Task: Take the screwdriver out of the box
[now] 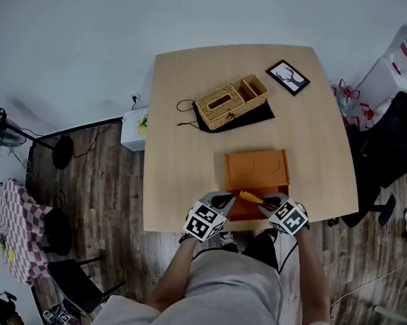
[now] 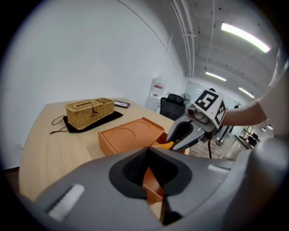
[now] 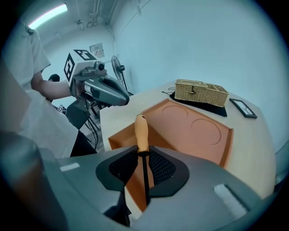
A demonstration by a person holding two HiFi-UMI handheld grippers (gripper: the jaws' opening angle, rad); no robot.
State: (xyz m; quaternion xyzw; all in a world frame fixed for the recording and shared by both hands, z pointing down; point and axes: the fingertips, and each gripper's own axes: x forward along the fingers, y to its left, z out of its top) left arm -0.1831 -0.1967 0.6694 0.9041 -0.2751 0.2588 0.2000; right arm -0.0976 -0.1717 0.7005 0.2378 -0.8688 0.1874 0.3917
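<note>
Right gripper [image 3: 144, 155]: jaws pinched on the thin black shaft of the screwdriver [image 3: 142, 131], with the grip just behind the orange handle. The tool's long axis lies along the gripper's own line, handle leading and pointing straight out ahead; the tip end of the shaft runs back between the jaws and is hidden. In the head view the screwdriver [image 1: 250, 196] lies roughly parallel to the table's near edge, handle toward the left gripper [image 1: 223, 201], over the open tray of the box [image 1: 245, 210]. Whether it touches the tray I cannot tell. Left gripper view: jaws pressed onto a side wall of the orange box [image 2: 151, 180], which stands as a thin strip between the pads. The right gripper [image 2: 185, 133] faces it from just across the tray, with the handle [image 2: 168, 145] between the two. The box lid [image 1: 256, 169] lies open flat beyond the tray, showing two round recesses. Farther back on the table [image 1: 178, 177]: wicker basket [image 1: 231, 101] on a black cloth [image 1: 261, 115], and a small framed picture [image 1: 288, 77] near the far corner.
</note>
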